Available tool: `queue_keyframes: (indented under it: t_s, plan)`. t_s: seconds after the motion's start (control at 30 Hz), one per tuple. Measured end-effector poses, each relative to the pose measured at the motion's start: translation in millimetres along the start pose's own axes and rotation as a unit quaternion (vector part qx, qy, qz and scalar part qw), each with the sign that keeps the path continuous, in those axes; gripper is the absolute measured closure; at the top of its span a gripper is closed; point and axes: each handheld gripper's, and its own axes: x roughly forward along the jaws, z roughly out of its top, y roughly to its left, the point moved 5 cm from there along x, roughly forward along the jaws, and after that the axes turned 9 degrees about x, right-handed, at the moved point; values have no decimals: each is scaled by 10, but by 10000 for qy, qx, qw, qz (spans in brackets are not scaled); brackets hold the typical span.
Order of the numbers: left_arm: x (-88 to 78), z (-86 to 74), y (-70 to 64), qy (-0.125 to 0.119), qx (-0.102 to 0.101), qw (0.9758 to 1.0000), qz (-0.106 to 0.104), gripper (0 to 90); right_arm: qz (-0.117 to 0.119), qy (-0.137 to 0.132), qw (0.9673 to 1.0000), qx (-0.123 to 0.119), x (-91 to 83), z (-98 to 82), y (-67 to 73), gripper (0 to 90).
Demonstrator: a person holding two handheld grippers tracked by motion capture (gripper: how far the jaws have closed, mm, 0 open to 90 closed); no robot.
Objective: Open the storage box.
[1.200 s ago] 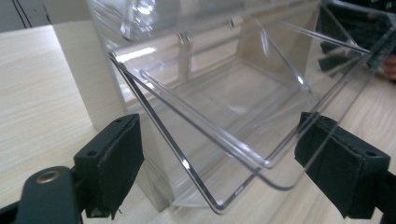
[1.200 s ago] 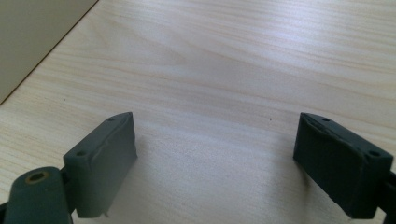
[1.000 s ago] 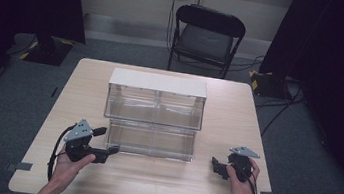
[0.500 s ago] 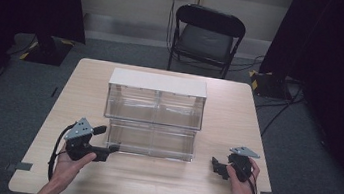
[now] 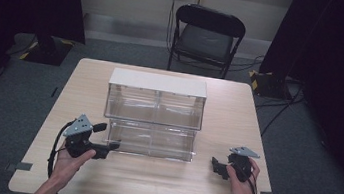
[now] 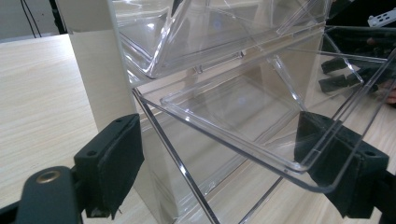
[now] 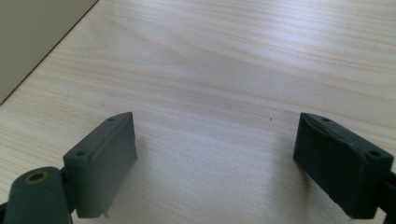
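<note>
Drawer unit (image 5: 157,91) mid-table (image 5: 238,111), chair (image 5: 204,37) behind, a claw at each front corner

Pale wood-grain table (image 5: 238,116), clear bins (image 5: 153,125)

In front of me on the table (image 5: 229,185) stands a clear plastic drawer unit (image 5: 154,116) with a white top and white side walls, two small drawers side by side in the upper row and one wide drawer (image 5: 151,142) in the lower row. My left gripper (image 5: 112,145) is at the left front corner of the wide drawer, and in the left gripper view the transparent corner of this drawer (image 6: 299,158) lies between my two spread jaws, pulled a little out of the white frame (image 6: 100,79). All drawers look empty.
</note>
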Motion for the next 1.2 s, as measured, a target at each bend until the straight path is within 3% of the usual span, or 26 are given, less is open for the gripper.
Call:
queue_keyframes:
  t_s: [0.37,0.47,0.53,0.6,0.73,0.87,1.2]
  plan:
    - [-25,37,42,-41,-29,10000,52,154,0,0,10000,0,0,0,0,123]
    - [-31,49,57,-31,89,9999,57,155,0,0,10000,-1,0,0,0,123]
    - [-32,57,48,-60,-7,10000,64,155,-1,0,10000,-1,0,0,0,123]
    - [-42,58,54,-3,73,10000,67,157,-1,0,10000,-1,0,0,0,123]
    - [-47,59,47,-27,10,10000,87,156,0,-1,10000,-2,0,0,0,123]
    - [-51,72,59,-16,86,9999,94,156,0,0,10000,-1,0,0,0,123]
    - [-34,109,83,-66,1,9999,99,155,0,0,10000,-1,0,0,0,123]
